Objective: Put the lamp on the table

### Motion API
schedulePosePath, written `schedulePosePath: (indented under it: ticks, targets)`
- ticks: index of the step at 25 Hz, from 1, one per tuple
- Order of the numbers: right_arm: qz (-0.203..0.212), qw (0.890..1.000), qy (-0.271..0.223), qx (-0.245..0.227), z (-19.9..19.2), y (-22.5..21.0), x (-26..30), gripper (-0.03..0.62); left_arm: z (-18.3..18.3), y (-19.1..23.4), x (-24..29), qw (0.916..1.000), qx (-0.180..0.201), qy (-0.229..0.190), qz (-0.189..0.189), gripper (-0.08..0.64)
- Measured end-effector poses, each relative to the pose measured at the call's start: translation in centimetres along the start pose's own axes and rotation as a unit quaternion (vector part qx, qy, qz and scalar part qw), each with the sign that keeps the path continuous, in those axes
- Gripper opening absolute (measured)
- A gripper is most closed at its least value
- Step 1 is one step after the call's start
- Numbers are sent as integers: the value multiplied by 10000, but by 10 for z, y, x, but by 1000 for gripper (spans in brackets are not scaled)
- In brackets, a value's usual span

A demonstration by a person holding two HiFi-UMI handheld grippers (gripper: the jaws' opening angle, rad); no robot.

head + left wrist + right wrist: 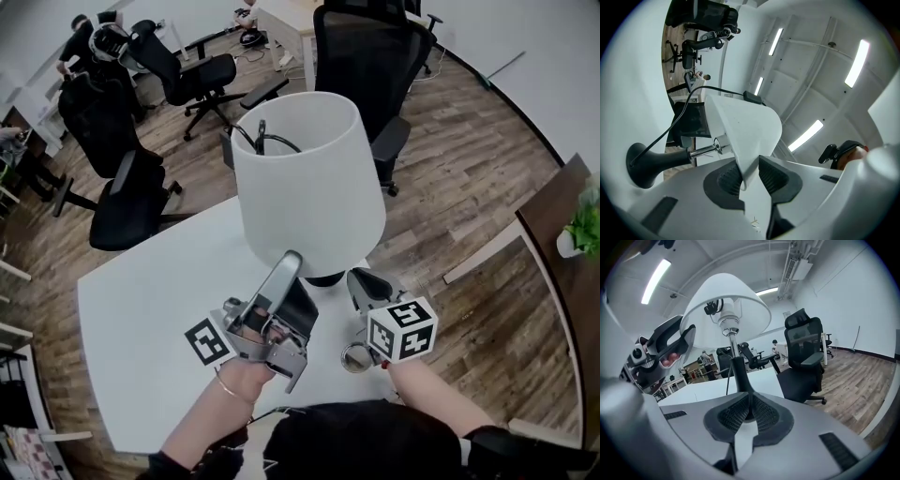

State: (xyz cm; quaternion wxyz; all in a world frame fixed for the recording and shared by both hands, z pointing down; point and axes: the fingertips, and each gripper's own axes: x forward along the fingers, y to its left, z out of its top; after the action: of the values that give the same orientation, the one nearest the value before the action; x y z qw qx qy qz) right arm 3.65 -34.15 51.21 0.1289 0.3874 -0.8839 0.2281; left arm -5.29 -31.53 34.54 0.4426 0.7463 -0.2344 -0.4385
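Quick status. The lamp [309,187] looks to be standing upright on the white table [141,309], right ahead of both grippers. So imo the placing is basically done, and what's left is letting go w/o wrecking it.

Main worry is the left side. My left gripper [749,174] is pinching the bottom rim of the shade [740,126], pads on either side of that thin edge. The shade sits high above the base [739,380] and flares wide. Any sideways tug from that hand while the pads hold is a lever on a top-heavy thing, and over it goes. A twist could also dent the rim or pull the shade crooked on its stem. Backing off before the pads are clear = same story.

Right gripper [750,411] is clenched, pads together, w/ the black base just past its tips. Can't tell if it's nipping the base edge or closed on nothing. If nothing, the bottom isn't steadied rn, so the left hand matters even more. A bump fwd from those tips could shove the base too.

Pose: the left gripper angles up to the rim from below and is rolled on its side, wrist low near my body. The right one tilts down toward the base, marker cube [401,330] facing up, forearm coming in from the right.
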Motion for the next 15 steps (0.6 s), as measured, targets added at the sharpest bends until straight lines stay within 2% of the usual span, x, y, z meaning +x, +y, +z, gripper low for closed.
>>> schedulePosePath:
  ticks: [7,15]
  targets:
    - [27,9999,-162,48,5,4,-21,35,-7,0,-3,10000,56,20,60,102]
    - [-167,9996,-209,19,4,2,-46,32,-13,-5,-10,9998,14,28,184,110]
